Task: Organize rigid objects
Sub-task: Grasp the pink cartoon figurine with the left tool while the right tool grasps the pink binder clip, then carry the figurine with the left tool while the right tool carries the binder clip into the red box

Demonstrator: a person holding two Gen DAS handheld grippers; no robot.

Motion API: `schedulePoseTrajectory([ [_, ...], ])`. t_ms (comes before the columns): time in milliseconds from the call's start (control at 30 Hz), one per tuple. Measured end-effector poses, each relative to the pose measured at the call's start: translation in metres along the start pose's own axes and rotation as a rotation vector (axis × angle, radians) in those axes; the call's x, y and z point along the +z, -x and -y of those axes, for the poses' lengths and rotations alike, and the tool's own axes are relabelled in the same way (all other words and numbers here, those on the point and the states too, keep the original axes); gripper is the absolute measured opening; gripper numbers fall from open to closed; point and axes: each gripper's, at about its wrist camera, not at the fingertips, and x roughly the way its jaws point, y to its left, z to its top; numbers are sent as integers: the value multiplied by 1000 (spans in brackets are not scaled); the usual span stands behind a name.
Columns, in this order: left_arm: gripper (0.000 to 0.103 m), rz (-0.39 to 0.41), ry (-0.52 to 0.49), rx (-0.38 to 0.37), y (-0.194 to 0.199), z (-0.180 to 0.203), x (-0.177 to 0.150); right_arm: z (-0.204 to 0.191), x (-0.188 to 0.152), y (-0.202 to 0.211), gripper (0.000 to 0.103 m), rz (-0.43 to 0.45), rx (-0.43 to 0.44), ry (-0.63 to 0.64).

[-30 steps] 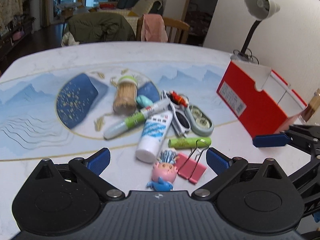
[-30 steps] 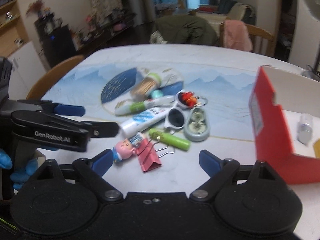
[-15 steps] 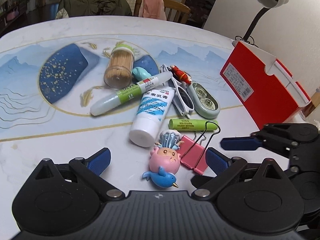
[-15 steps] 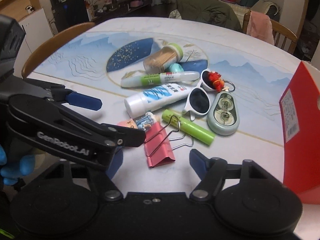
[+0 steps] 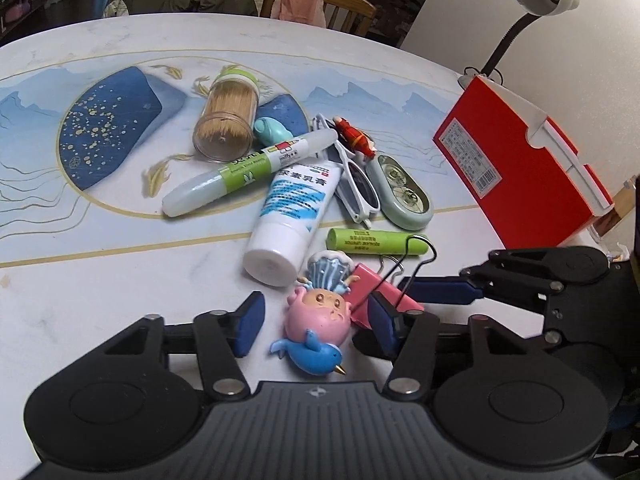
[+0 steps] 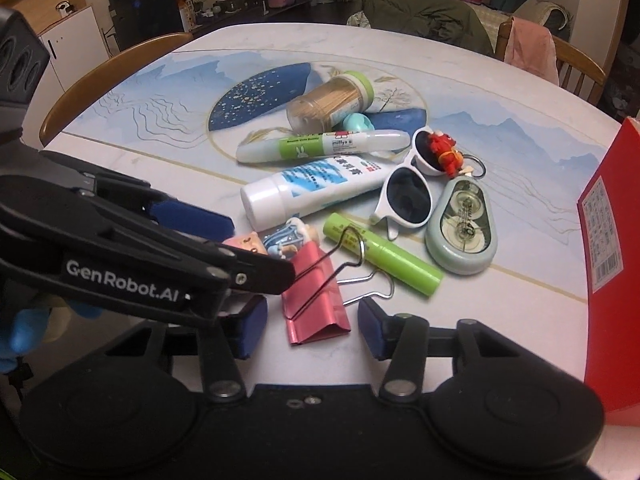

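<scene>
Our left gripper has just been closing its jaws, and they stand partly open around the pink doll figurine. It lies between them with its long axis along the line of the fingers, blue fish end toward the gripper body and shell-topped head pointing away; we see a gap at each blue pad. Our right gripper has likewise been closing, and its jaws stand partly open around the pink binder clip. The clip's folded spine lies toward the gripper body, its wire handles reaching away over the green lip balm tube, pads not touching.
</scene>
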Motion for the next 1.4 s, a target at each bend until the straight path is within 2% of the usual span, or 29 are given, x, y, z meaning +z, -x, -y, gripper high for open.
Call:
schedulePoseTrajectory([
  [100,41,-4,0,-13,0,1,-1,-1,0,-1,42,3,1,12],
  [200,35,-3,-11,3,0,2,-1,-7,0,-1,35,6,-17,52],
  [433,34,-16,1,-9,2,3,-3,-7,-3,4,33,12,-45,47],
  [633,34,-29,11,-47,10,8,-7,7,-11,24,32,37,-24,-50],
  [767,34,-38,12,-47,17,12,-7,14,-18,39,31,50,-16,-106],
  [1100,34,-17,0,-60,38,31,2,34,-31,76,29,93,-62,-204],
  [1400,34,27,-58,-77,65,68,23,54,-31,139,29,207,-127,-249],
])
